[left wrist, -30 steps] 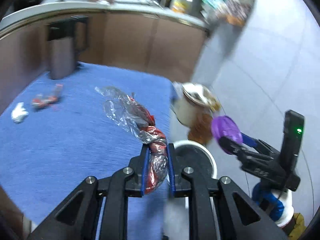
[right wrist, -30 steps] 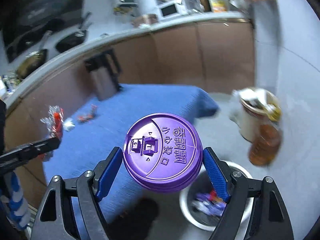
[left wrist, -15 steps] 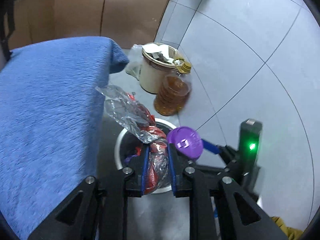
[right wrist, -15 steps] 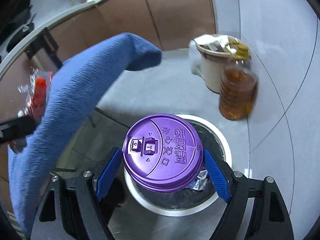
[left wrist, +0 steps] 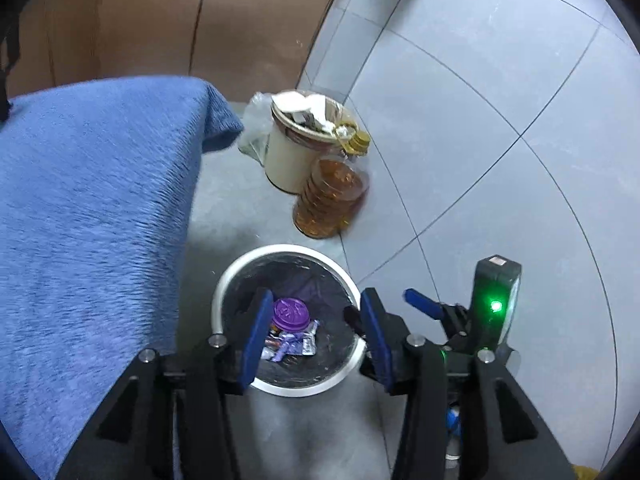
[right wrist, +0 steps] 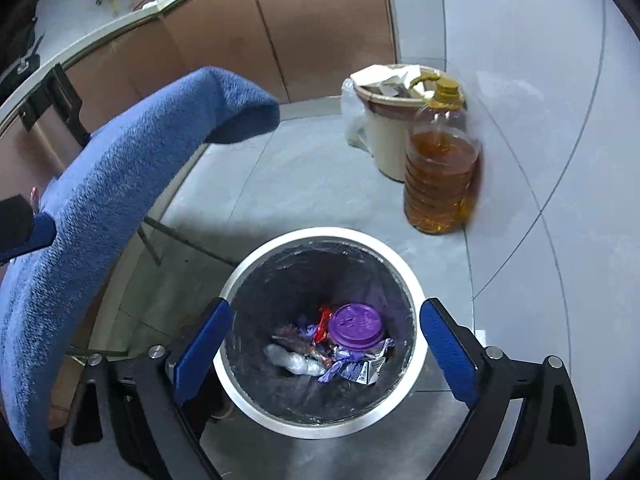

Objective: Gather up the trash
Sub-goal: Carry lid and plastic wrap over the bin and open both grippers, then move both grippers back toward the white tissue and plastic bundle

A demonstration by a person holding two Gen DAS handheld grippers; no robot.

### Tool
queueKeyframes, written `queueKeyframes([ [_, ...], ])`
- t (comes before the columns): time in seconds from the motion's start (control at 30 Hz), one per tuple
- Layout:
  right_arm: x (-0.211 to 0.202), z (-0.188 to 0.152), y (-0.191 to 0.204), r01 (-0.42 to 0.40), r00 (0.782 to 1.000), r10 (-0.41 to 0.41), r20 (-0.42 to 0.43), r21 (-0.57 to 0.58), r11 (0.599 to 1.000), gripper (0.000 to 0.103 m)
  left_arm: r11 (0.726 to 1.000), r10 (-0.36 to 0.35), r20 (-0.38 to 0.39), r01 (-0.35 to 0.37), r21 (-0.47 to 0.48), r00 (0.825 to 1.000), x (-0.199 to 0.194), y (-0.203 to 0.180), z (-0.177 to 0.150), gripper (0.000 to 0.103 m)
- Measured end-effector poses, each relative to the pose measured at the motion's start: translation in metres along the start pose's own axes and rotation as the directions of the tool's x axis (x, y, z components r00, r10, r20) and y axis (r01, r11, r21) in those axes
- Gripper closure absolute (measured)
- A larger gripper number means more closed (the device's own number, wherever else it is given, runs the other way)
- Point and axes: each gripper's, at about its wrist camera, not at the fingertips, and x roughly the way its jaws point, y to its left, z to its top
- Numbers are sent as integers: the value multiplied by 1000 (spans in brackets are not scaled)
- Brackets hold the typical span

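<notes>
A round white-rimmed trash bin [left wrist: 218,292] [right wrist: 412,276] with a black liner stands on the floor beside the table. A purple cup lid [left wrist: 291,314] [right wrist: 356,326] lies inside it on crumpled wrappers [right wrist: 352,366], with a red-and-clear plastic wrapper [right wrist: 322,326] next to it. My left gripper [left wrist: 316,330] is open and empty above the bin. My right gripper [right wrist: 322,344] is open and empty above the bin; it also shows in the left wrist view [left wrist: 424,304] at the right.
The table with a blue towel cover [left wrist: 92,200] [right wrist: 120,168] is at the left. A cream bin full of paper [left wrist: 292,152] [right wrist: 390,128] and an amber oil bottle [left wrist: 332,196] [right wrist: 440,172] stand on the grey tiled floor [left wrist: 500,160] by brown cabinets [right wrist: 280,40].
Both grippers have opened. The purple lid dropped from my right gripper and the plastic wrapper from my left gripper into the bin. Both grippers moved over the bin.
</notes>
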Motion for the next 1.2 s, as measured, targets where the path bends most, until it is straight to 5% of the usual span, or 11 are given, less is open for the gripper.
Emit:
queueKeyframes([
  [0.13, -22, 3, 5, -1, 999, 1, 44, 8, 1000, 1, 997, 75, 72, -75, 0, 995, -28, 0, -7, 60],
  [0.27, -45, 4, 20, -9, 996, 10, 89, -12, 1000, 0, 980, 198, 147, -197, -19, 969, -62, 11, -20, 60],
  [0.43, -74, 4, 42, -50, 987, 54, 149, -32, 998, 0, 937, 350, 232, -343, -70, 908, -109, 29, -42, 60],
  [0.6, -104, 4, 69, -127, 969, 137, 207, -61, 990, 0, 900, 437, 286, -416, -133, 853, -149, 47, -62, 59],
  [0.93, -136, -5, 121, -165, 958, 202, 202, -187, 968, 0, 856, 517, 363, -474, -206, 776, -207, 51, -97, 53],
  [1.2, -160, -20, 144, -151, 958, 206, 198, -261, 953, 0, 840, 542, 397, -490, -233, 741, -238, 44, -125, 52],
])
